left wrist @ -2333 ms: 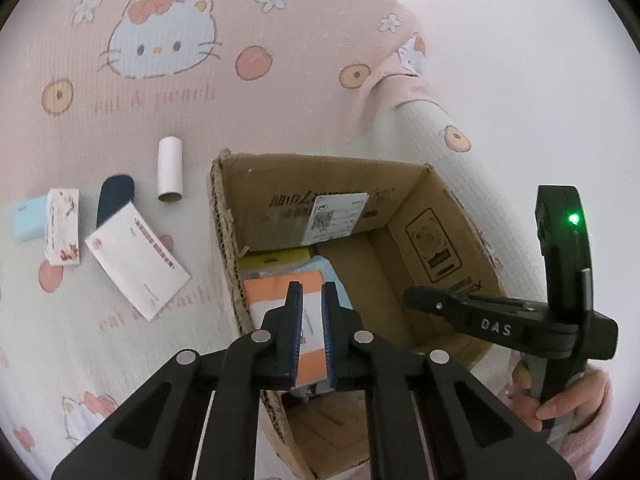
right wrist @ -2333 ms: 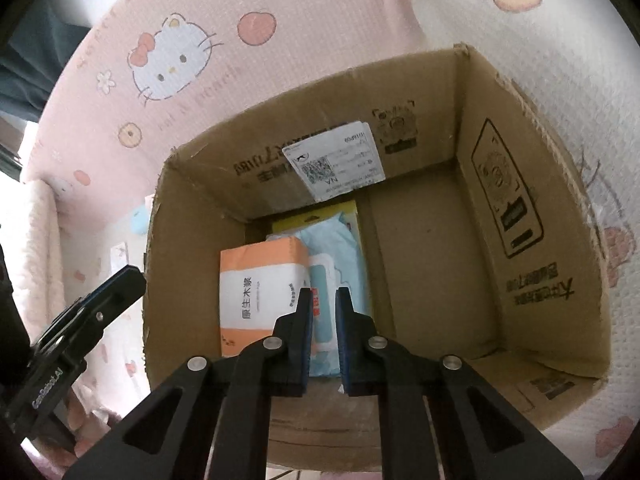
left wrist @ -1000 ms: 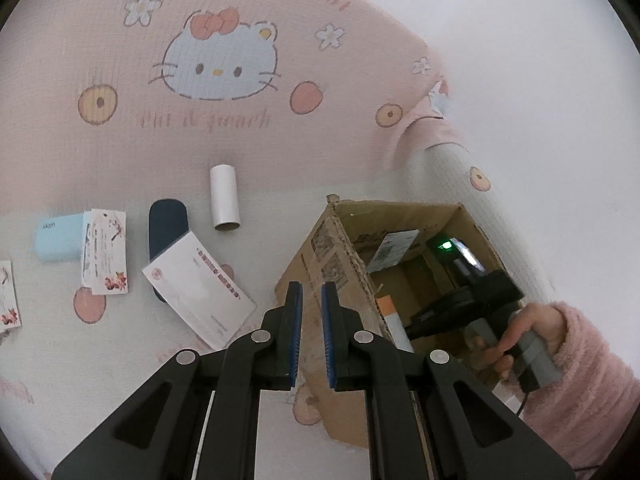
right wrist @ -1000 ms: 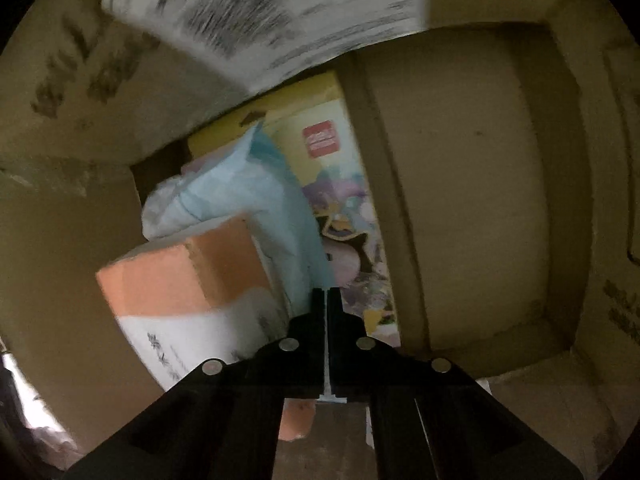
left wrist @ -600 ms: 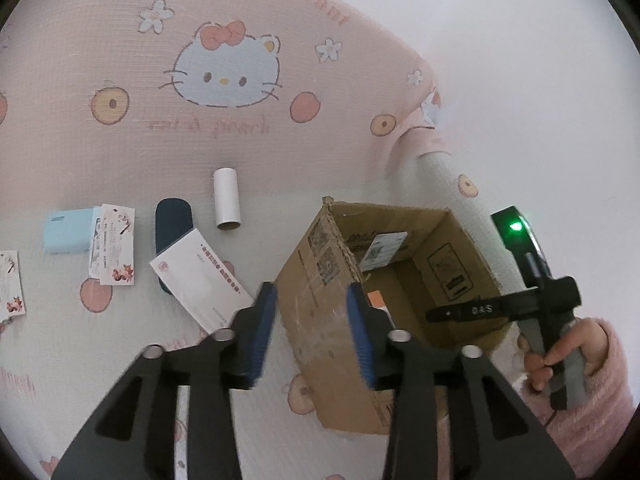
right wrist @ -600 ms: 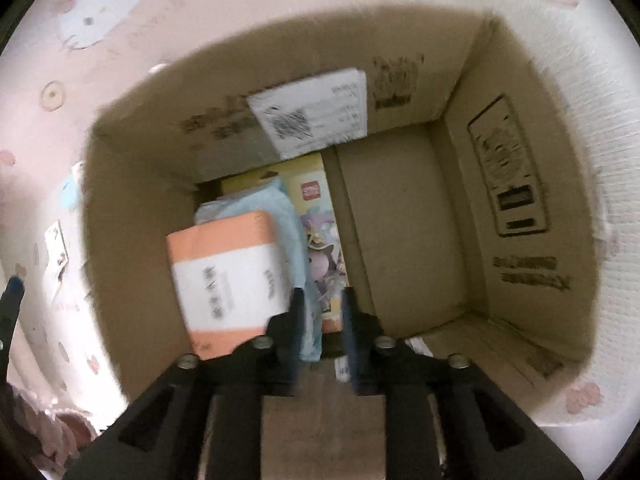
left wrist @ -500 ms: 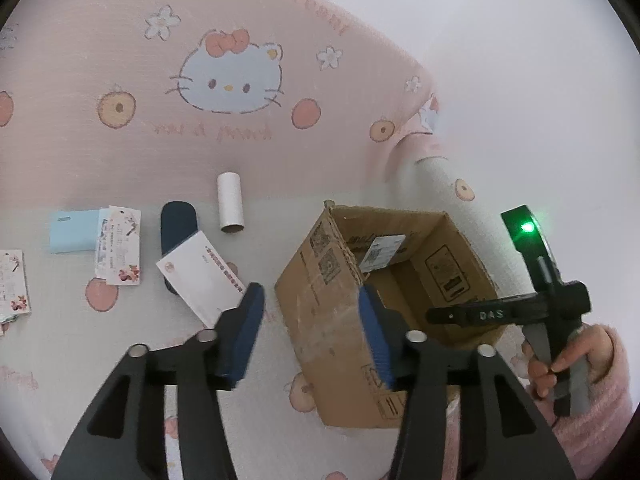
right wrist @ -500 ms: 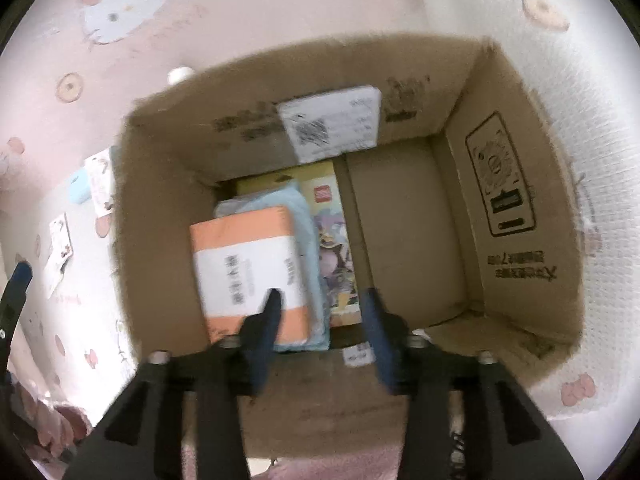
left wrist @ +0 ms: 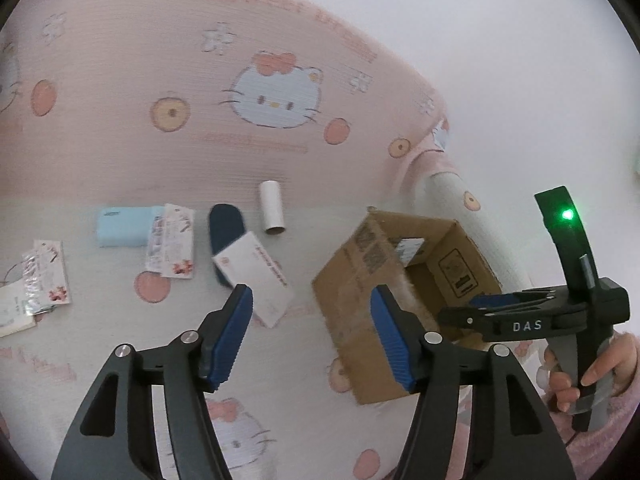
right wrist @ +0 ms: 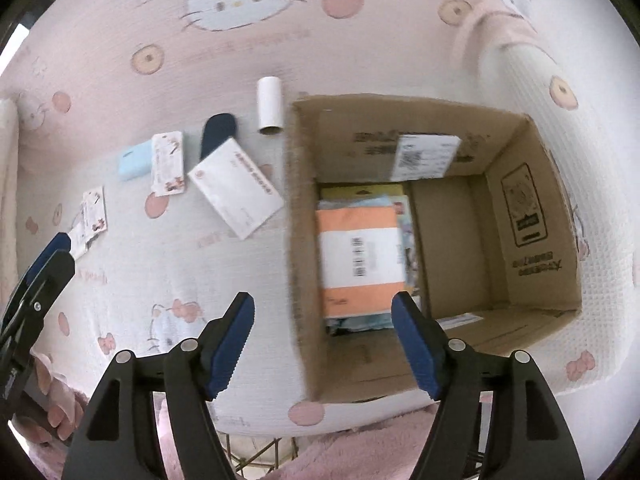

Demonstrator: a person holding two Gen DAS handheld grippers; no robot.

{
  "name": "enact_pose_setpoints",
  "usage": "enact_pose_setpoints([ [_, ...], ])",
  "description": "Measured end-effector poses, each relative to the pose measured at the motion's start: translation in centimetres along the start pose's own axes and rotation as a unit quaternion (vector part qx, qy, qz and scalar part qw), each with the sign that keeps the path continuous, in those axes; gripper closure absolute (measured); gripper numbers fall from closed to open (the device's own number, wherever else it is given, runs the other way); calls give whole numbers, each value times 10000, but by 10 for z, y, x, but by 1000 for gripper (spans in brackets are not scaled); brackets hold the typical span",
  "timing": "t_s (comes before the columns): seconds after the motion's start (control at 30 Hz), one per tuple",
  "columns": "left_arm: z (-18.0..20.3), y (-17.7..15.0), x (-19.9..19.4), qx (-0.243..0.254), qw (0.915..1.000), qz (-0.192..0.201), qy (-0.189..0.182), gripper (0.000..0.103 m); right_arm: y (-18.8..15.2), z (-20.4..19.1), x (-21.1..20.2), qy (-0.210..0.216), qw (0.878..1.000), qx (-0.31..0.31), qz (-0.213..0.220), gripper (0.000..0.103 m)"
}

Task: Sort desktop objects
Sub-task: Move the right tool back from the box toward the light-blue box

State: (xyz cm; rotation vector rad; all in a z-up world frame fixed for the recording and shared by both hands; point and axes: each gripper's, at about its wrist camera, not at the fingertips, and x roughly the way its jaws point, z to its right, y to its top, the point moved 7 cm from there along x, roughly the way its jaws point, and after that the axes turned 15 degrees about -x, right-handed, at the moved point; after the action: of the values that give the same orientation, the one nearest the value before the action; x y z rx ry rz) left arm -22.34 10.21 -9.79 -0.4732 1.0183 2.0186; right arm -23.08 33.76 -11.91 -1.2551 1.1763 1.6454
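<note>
Grippers both stand wide open with nothing between the blue pads. Left gripper (left wrist: pixel 310 336) fills the bottom of its frame, above the patterned cloth (left wrist: pixel 120 140). Right gripper (right wrist: pixel 322 344) hangs over the near left wall of the box (right wrist: pixel 532 216), which takes up the right half of its frame. In the box's left part lies an orange-and-white pack (right wrist: pixel 360 256) atop a pale blue pack and a yellow card. Left of the box, an envelope (right wrist: pixel 236 192) lies near the frame's centre, partly over a dark blue case (right wrist: pixel 218 132). A white tube (right wrist: pixel 271 106) sits just above the box's far left corner. Further left are a light blue box (right wrist: pixel 134 164) and two small printed packets (right wrist: pixel 168 164), with one packet overlapping the light blue box.
</note>
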Motion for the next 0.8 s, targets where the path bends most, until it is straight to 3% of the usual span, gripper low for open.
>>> enact_pose_setpoints([
  [0.17,-46,8,-20,-153,9998,-13,97,36,9,-46,1,-3,9999,-135,-85,32],
  [0.43,-121,35,-53,-691,9962,350,394,35,48,-120,11,92,9970,-767,-67,32],
  [0.8,-185,42,-62,-972,9903,356,922,35,83,-194,45,781,9898,-1194,-60,32],
])
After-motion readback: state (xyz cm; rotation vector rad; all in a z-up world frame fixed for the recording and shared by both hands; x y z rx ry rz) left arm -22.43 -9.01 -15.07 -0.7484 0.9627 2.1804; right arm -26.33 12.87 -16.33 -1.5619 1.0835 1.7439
